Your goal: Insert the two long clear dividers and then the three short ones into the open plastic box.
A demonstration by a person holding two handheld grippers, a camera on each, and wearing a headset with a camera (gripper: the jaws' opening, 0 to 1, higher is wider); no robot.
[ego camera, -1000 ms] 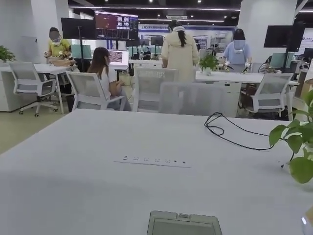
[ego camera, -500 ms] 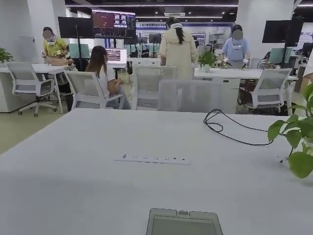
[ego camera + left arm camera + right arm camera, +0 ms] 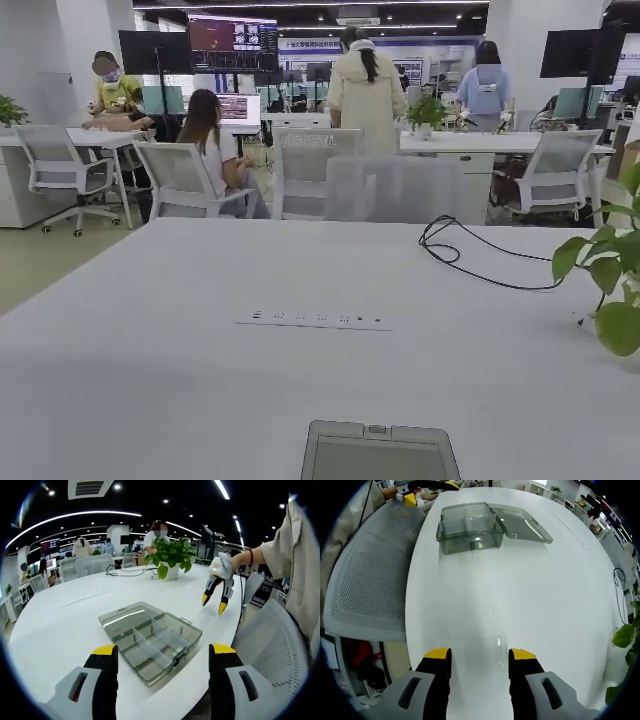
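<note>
The open clear plastic box lies on the white table straight ahead of my left gripper, which hangs open and empty just short of it. Thin clear partitions seem to cross its base, and its lid lies flat behind. The box is far ahead in the right gripper view. My right gripper is open, with a small flat clear divider on the table just ahead of its tips. A hand holds the right gripper tips-down to the right of the box. One end of the box sits at the head view's bottom edge.
A potted plant stands beyond the box, its leaves at the table's right. A black cable and a white power strip lie further back. A grey mesh chair stands at the table's edge. People and chairs are beyond the table.
The head camera has shifted slightly. People in the background have moved a little. On the table nothing has moved.
</note>
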